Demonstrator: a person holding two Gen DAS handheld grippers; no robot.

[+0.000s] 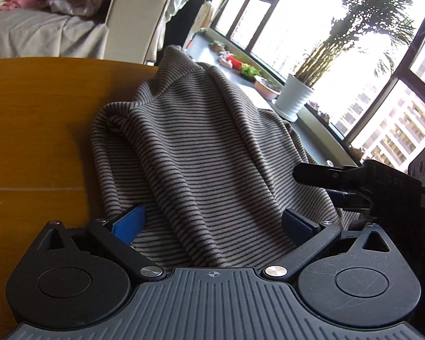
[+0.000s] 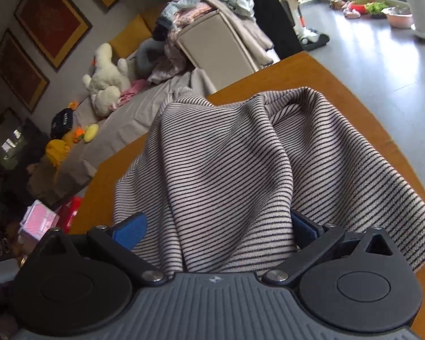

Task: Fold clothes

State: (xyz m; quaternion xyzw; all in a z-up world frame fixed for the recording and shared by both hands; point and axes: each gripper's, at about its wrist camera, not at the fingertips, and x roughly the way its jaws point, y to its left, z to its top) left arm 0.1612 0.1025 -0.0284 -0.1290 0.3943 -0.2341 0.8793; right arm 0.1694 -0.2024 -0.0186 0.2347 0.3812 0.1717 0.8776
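Note:
A grey garment with thin dark stripes (image 1: 201,153) lies bunched on a wooden table (image 1: 36,130). My left gripper (image 1: 212,223) has its blue pads spread wide, and the cloth drapes over and between them. In the right wrist view the same striped garment (image 2: 226,170) hangs over my right gripper (image 2: 218,229), whose blue pads also stand wide apart. I cannot tell if either gripper pinches the cloth. The right gripper's black body (image 1: 362,181) shows at the right edge of the left wrist view, at the garment's side.
The wooden table (image 2: 340,79) ends in a curved far edge. Beyond it stand a beige sofa (image 2: 144,113) with plush toys (image 2: 107,76) and piled clothes, a white potted plant (image 1: 294,96) by large windows, and grey floor (image 2: 382,56).

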